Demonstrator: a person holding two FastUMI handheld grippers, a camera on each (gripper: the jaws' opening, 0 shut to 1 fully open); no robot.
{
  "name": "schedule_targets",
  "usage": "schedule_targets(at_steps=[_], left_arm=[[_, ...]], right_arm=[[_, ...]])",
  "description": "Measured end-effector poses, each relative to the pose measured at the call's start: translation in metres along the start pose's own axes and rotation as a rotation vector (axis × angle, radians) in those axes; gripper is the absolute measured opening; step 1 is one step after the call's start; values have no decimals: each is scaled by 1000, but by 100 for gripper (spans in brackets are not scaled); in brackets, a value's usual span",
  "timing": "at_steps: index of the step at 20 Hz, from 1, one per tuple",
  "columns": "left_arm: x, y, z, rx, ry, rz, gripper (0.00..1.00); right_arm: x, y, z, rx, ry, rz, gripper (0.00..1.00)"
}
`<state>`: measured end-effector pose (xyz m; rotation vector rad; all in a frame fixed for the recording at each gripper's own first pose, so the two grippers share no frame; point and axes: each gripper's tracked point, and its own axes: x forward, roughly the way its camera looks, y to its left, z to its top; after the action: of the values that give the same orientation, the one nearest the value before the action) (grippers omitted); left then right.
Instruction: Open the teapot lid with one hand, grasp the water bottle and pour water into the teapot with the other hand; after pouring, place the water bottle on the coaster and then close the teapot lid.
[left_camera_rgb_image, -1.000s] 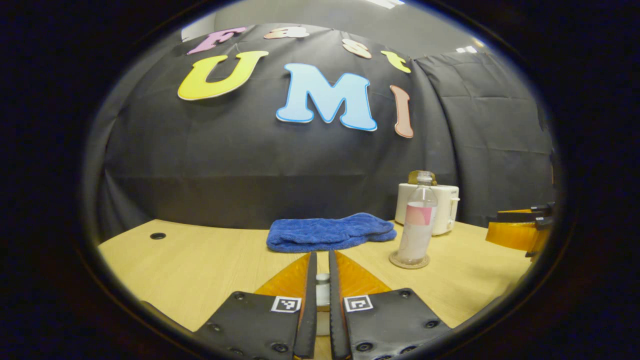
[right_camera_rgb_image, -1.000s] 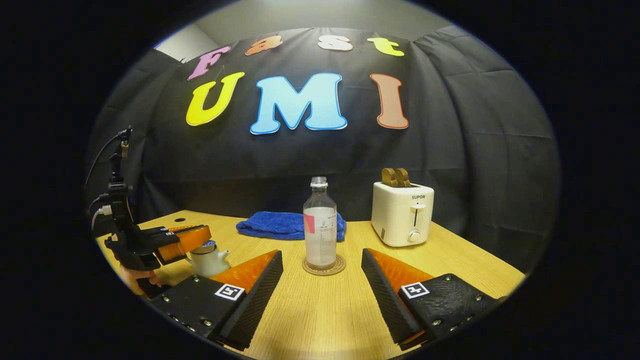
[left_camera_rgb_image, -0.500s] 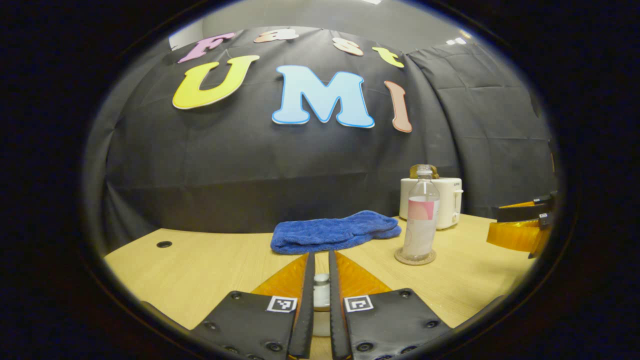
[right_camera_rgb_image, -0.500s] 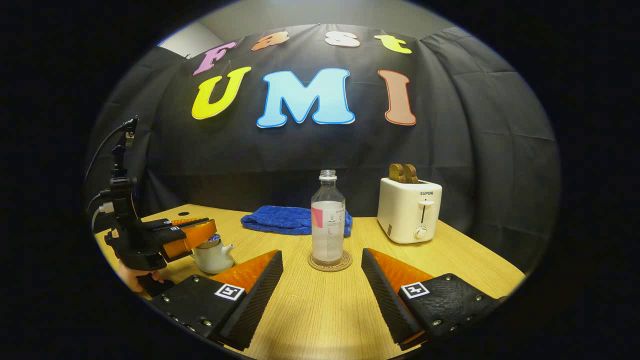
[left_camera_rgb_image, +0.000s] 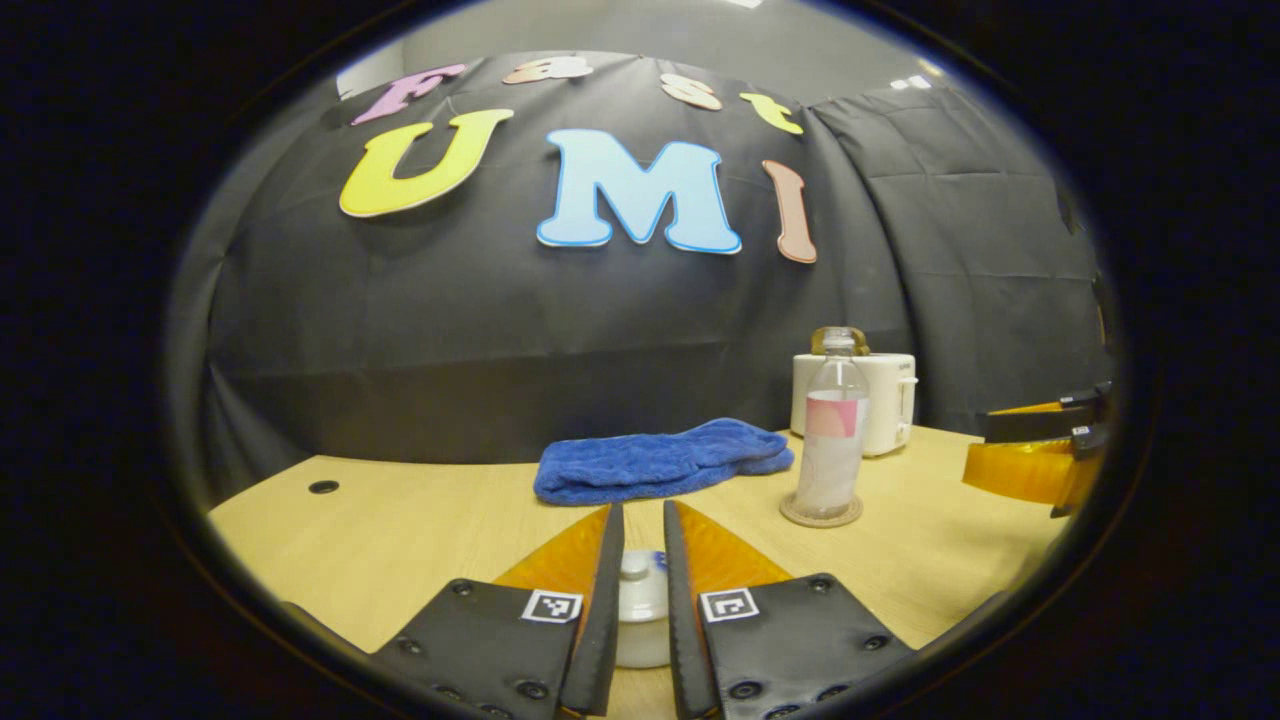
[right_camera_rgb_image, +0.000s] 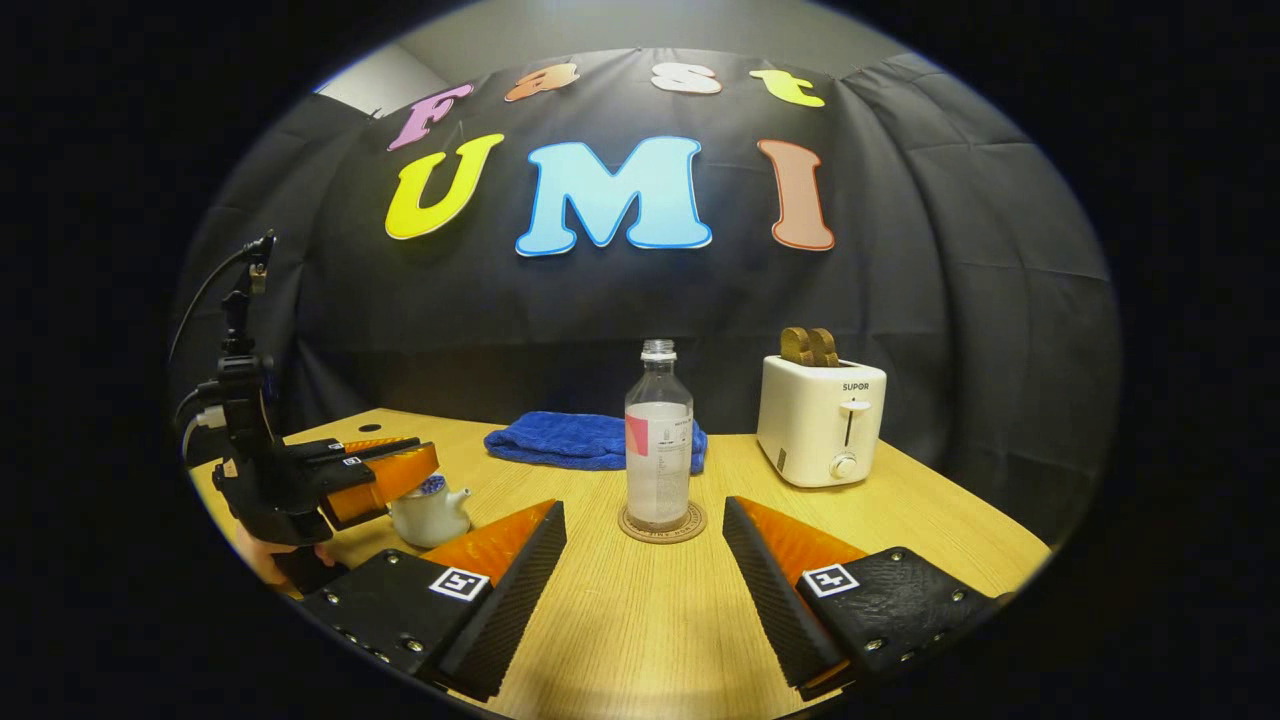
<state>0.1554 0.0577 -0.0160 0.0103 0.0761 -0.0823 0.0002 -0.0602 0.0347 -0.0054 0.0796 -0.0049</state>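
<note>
While your left tongs (left_camera_rgb_image: 640, 590) sit low over the white teapot (right_camera_rgb_image: 430, 512), their two fingers are close together, one on each side of the little knob of the teapot lid (left_camera_rgb_image: 640, 575). There is only a thin gap, and you cannot tell from the left gripper view if both fingers are pressing on the knob. In the right gripper view the same tongs hang just above the teapot at the left side of the desk (right_camera_rgb_image: 640, 620), and the lid sits on the pot.

Your right tongs (right_camera_rgb_image: 645, 560) are wide open and hold nothing. They point at the water bottle (right_camera_rgb_image: 658, 440), which stands upright on the round coaster (right_camera_rgb_image: 661, 525) in the middle of the desk. The bottle has no cap on, and it is near the open fingers but not touching them.

Behind the bottle lies a folded blue towel (right_camera_rgb_image: 570, 440). To the right of the bottle stands a white toaster (right_camera_rgb_image: 820, 420) with two brown slices (right_camera_rgb_image: 808, 346) sticking up out of it.
</note>
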Motion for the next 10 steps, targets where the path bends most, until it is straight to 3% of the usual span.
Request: schedule_targets(at_steps=[10], left_arm=[[-47,-27,14,-23,-17,10,42]], right_arm=[[-25,10,1,-99,-54,-28,98]])
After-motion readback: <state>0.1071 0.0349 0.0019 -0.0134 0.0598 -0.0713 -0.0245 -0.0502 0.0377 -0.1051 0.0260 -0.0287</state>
